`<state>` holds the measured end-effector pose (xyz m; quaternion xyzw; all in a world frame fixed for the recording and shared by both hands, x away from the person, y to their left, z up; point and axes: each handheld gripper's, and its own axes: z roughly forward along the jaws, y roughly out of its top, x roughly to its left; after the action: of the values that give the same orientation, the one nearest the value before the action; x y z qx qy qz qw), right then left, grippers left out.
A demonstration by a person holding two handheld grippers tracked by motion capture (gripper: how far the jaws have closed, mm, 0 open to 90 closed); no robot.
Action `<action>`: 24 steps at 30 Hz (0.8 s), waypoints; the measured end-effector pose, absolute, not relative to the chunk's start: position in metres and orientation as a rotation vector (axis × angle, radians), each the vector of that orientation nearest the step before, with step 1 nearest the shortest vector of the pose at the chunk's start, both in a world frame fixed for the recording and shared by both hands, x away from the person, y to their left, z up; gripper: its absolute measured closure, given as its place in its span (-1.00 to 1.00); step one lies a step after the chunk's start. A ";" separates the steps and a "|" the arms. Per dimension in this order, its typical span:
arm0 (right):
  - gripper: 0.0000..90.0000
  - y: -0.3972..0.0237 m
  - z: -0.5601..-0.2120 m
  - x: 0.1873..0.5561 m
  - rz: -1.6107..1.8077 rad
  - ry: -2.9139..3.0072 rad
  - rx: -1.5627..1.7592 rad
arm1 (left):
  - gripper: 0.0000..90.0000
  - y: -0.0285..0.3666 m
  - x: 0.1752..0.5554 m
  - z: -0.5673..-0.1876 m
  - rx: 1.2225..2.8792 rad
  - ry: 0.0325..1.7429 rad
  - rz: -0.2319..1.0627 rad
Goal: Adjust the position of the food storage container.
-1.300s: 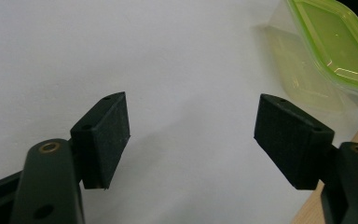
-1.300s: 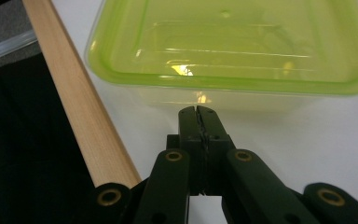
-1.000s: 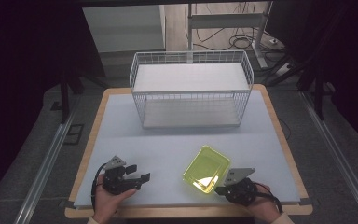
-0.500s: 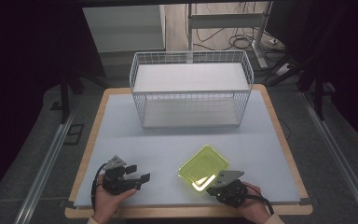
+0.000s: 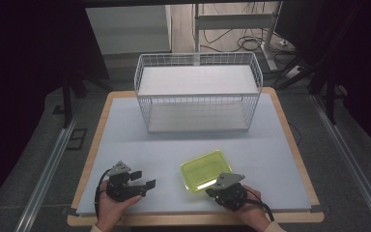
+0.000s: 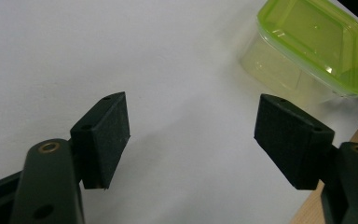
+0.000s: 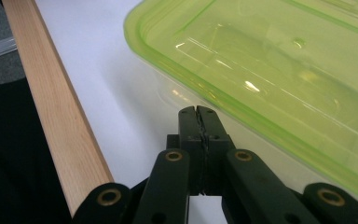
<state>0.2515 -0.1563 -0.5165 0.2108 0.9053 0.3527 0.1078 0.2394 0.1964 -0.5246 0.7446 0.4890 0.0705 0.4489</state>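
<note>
The right gripper [image 5: 221,189] is seen at the table's near edge, at about five o'clock on the white mat [image 5: 174,140], its jaws pressed together with nothing between them and its tips set against the near side wall of the green-lidded plastic container [image 5: 206,169], just under the lid's rim. At about seven o'clock the left gripper [image 5: 144,183] is held with jaws spread wide and empty, well apart from the container. Should the closed tips be pushed further, the light box may be skidded or tipped rather than grasped. Farther off, at twelve o'clock, a white wire basket [image 5: 198,92] stands. The tip contact below the rim is made plain in the right gripper view; the clear body under the lid is shown in the left gripper view.
</note>
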 end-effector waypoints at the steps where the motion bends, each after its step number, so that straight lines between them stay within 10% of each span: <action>1: 1.00 -0.155 -0.517 0.252 1.041 2.663 0.623 | -0.42 0.196 0.239 -0.525 1.842 1.210 0.173; 24: 1.00 -0.119 -0.523 0.261 1.104 2.608 0.664 | -0.42 0.198 0.239 -0.525 1.838 1.210 0.174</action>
<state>0.2613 -0.1185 -0.5231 0.2265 0.8906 0.3770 0.1160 0.2395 0.1984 -0.5245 0.7435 0.4895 0.0702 0.4503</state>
